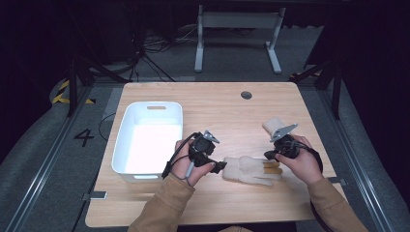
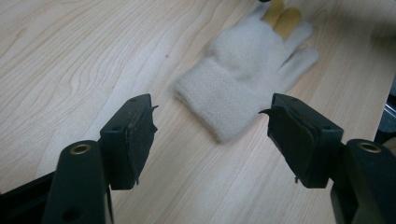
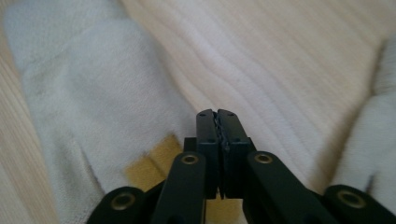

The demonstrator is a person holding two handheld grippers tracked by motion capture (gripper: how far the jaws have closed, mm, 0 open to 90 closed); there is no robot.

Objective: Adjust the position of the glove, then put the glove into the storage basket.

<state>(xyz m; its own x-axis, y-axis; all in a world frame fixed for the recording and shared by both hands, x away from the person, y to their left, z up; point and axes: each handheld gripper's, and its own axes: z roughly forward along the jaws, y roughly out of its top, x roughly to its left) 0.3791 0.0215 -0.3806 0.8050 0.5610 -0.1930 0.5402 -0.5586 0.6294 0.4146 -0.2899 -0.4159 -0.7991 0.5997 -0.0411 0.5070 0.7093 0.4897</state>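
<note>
**A:** Starting nearest us, the left hand-held gripper [image 2: 212, 135] hangs with its jaws apart and nothing between them, aimed at the cuff of the cream glove [image 2: 243, 70] lying flat on the bench [image 1: 227, 208]. If it closes from there, I'd guess it pinches just one layer of the cuff, or skids off the fleece.

**B:** And the right hand-held gripper [image 3: 217, 116]?

**A:** Jaws together, nothing visibly caught, sitting at the glove's yellow-tipped fingers [image 3: 149, 163]. Nudging forward shut, it could shove the glove sideways and spoil the left one's aim.

**B:** What lies further off?

**A:** A second cream glove [image 1: 274, 124] beyond the right hand, and the white bin [image 1: 126, 129] to the left. Carrying a loosely held glove that far risks dropping it short of the rim.
</note>
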